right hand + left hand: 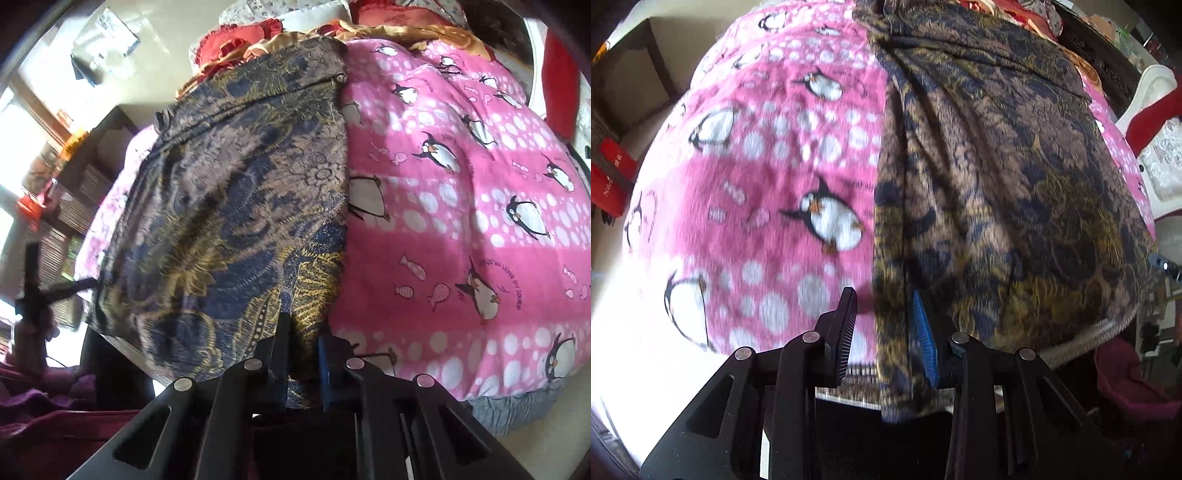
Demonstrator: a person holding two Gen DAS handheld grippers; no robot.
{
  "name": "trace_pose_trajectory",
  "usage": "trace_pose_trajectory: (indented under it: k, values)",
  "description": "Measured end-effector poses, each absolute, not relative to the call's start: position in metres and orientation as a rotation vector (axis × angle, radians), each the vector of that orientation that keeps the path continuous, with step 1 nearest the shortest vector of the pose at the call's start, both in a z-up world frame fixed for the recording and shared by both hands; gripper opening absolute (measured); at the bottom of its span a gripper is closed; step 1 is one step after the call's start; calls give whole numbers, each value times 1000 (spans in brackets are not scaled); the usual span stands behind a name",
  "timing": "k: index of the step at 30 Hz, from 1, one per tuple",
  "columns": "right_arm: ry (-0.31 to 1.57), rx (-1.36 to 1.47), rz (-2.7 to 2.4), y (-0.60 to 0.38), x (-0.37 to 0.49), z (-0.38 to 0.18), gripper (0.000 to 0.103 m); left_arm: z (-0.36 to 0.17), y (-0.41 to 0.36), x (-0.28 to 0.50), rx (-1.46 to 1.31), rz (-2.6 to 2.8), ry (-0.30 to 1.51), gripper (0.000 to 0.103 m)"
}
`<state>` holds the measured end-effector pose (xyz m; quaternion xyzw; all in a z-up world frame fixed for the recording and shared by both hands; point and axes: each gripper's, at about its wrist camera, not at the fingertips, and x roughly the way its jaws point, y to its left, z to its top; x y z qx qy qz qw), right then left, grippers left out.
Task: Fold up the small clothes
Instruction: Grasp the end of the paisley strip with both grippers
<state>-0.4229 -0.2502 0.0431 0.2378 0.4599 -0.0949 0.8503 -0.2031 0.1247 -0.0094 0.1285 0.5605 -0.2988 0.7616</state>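
Observation:
A dark garment with a navy, brown and gold floral print (990, 177) lies spread lengthwise on a pink penguin blanket (757, 177). It also shows in the right wrist view (240, 206). My left gripper (884, 317) is open at the garment's near left edge, and the hem hangs between its fingers. My right gripper (304, 336) is shut on the garment's near right corner, with cloth bunched between the pads.
The pink blanket (461, 206) covers a bed. Red and gold bedding (258, 37) is piled at the far end. A red box (609, 177) sits on the floor to the left. A white chair with a red cloth (1156, 122) stands to the right.

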Motion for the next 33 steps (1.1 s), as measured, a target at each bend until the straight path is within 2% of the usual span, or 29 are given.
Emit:
trace_pose_trajectory:
  k: [4,9,11,25,26,27,29,32,33]
  values:
    - [982,525,-194,-251,-419,34,16,-11,126,-214,319,-663,1230,31]
    - [946,588,-164,-253,-420,28,34,-17,119,-221,384,-671,1248,32]
    - [945,583,-157,-251,-419,27,37,-18,118,-221,391,-665,1249,32]
    - [945,578,-148,-252,-417,26,38,-20,109,-226,414,-648,1283,33]
    - [940,586,-146,-252,-417,26,42,-21,110,-228,408,-649,1288,36]
    - [932,596,-141,-253,-417,26,49,-22,111,-229,394,-654,1298,42]
    - [919,607,-140,-253,-417,25,50,-26,111,-230,351,-688,1331,54]
    - [929,550,-144,-246,-415,27,48,-32,108,-234,364,-694,1344,55]
    - [934,526,-147,-244,-414,28,42,-31,107,-235,369,-695,1338,55]
